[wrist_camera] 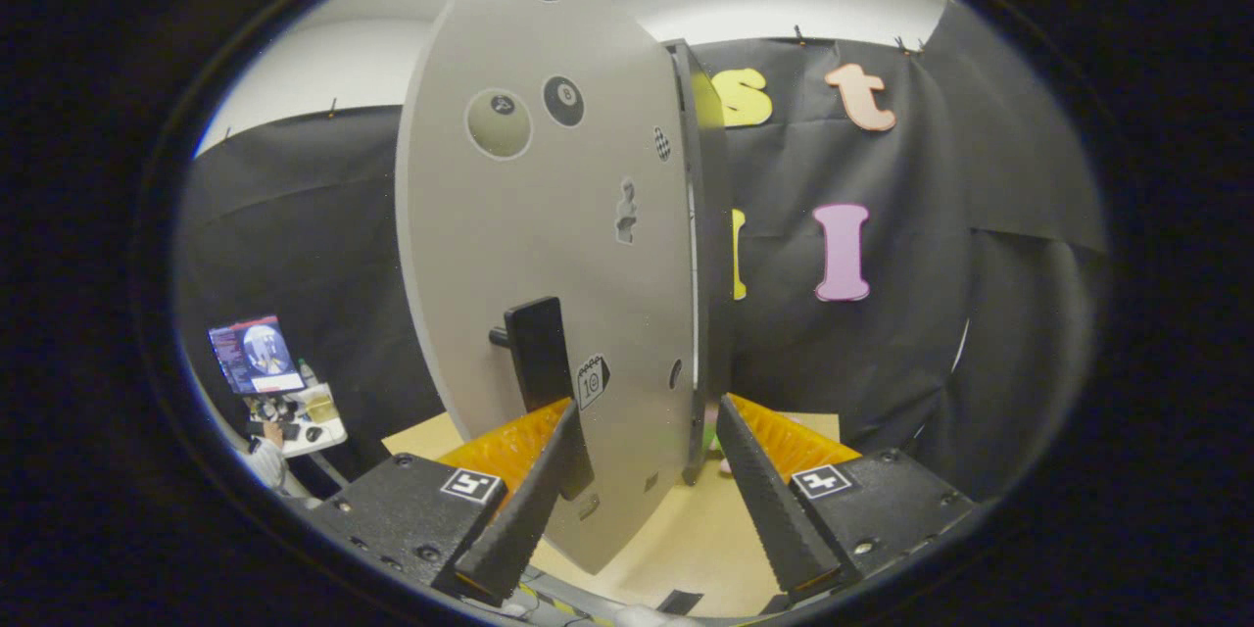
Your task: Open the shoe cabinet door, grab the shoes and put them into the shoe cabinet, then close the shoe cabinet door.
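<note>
In the gripper view, your gripper point(647, 411) had its fingers spread apart, pressing on nothing. The free edge of the grey cabinet door point(549, 245) stood between them, and the door's dark handle point(537, 353) sat just ahead of the left finger, possibly touching it (the overlap made contact hard to judge). The door stood partly swung out from the cabinet point(707, 216), whose edge showed just behind it. Something small and pink lay low on the floor point(686, 539) past the door's edge, too hidden to call a shoe. You seemed to be working the door. Next you needed the fingers closed squarely on the handle.
</note>
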Tool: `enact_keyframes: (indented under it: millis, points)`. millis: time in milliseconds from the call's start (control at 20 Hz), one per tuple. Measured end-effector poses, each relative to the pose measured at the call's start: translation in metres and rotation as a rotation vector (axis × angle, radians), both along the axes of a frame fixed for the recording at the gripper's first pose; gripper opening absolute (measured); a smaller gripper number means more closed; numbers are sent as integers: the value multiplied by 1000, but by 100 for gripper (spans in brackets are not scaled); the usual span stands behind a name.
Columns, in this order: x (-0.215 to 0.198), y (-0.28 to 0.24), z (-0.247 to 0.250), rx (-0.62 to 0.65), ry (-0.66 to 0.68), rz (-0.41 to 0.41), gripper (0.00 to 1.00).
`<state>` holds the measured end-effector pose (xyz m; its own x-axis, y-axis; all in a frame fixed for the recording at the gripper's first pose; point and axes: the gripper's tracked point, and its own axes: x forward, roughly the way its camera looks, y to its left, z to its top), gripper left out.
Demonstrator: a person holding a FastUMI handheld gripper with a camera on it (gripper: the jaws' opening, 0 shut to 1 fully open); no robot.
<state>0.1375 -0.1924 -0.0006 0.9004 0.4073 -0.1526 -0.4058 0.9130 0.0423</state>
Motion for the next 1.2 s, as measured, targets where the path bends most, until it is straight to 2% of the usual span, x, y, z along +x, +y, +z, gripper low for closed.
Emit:
enact_keyframes:
  millis: [150, 500, 950, 1000, 1200]
  points:
    - [2, 19, 2, 0, -9, -58, 93]
    - [3, 82, -2, 3, -20, -127, 93]
    - [20, 182, -5, -40, -57, -119, 94]
    - [20, 189, -5, -43, -65, -119, 97]
    - [13, 207, -2, -60, -74, -126, 97]
